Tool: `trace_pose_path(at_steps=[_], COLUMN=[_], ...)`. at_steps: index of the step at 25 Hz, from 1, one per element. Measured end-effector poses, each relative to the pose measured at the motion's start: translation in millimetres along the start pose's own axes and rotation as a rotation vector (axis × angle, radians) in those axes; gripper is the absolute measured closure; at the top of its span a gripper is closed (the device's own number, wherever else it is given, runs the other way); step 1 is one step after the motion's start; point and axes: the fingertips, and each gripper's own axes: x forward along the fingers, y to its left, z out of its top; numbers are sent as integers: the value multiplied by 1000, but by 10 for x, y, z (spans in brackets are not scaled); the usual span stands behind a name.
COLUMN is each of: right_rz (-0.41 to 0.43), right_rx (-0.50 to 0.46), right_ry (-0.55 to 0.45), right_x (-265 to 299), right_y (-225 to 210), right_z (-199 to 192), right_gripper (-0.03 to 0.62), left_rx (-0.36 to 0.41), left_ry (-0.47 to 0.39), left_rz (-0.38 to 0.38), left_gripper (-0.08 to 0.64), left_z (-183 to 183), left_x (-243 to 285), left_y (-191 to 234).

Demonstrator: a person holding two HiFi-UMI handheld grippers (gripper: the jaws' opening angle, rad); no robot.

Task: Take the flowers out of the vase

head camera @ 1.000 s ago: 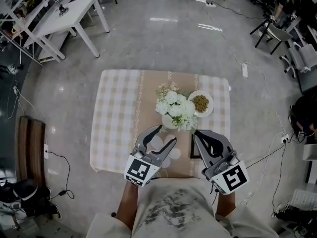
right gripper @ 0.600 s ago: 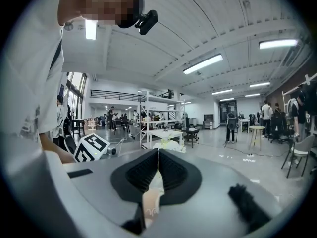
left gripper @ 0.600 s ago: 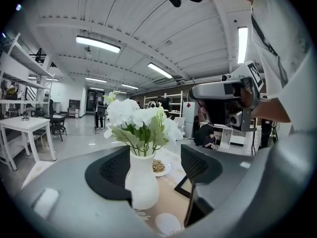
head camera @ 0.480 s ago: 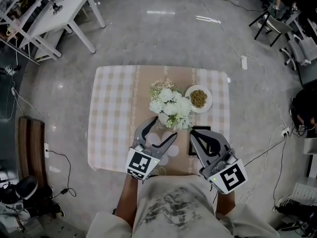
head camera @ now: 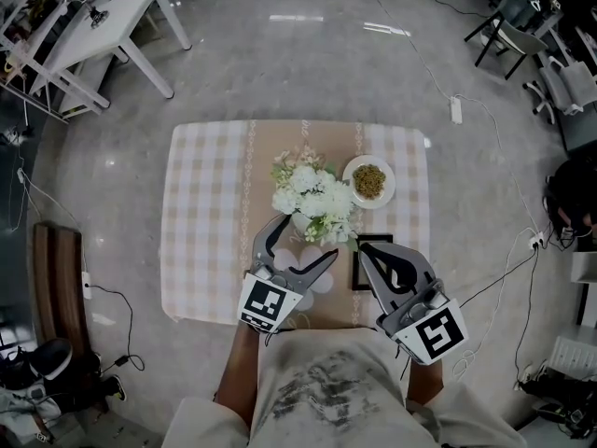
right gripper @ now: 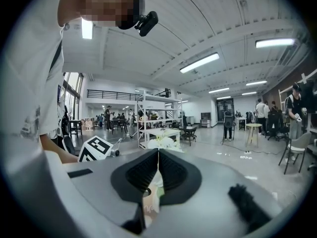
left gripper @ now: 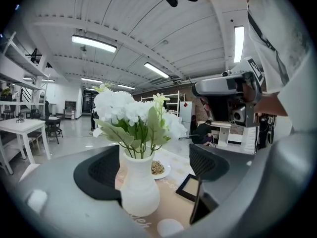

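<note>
A bunch of white flowers (head camera: 312, 194) stands upright in a white vase (head camera: 302, 223) at the middle of the checked table (head camera: 201, 222). My left gripper (head camera: 308, 238) sits just in front of the vase, and its jaws are opening. In the left gripper view the vase (left gripper: 139, 182) and flowers (left gripper: 131, 113) stand between the jaws of the left gripper (left gripper: 153, 170), and neither pad presses on it. My right gripper (head camera: 366, 255) hovers to the vase's right. Seen in its own view, the right gripper (right gripper: 158, 170) is shut and empty, with the flowers (right gripper: 161, 143) beyond its tips.
A white plate of brownish food (head camera: 369, 181) lies to the right behind the vase. A black frame (head camera: 358, 263) lies under the right gripper. Pale round discs (head camera: 322, 283) sit near the table's front edge. A white table (head camera: 93, 26) stands far left, and cables cross the floor.
The left gripper's jaws have spread wider and it has edged closer to the vase. The right gripper has stayed where it was.
</note>
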Motion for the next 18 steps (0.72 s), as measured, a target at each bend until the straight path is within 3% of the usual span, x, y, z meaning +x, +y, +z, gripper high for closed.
trace_pose_path(at_steps=[18], right_rz=[-13], right_rx=[17], right_ry=[11], right_x=[-39], right_y=[-86], right_z=[-53], right_gripper=[575], left_rx=[31], left_ry=[-39], left_rz=[-19], left_gripper=[9], left_z=[70], left_x=[202], left_y=[7])
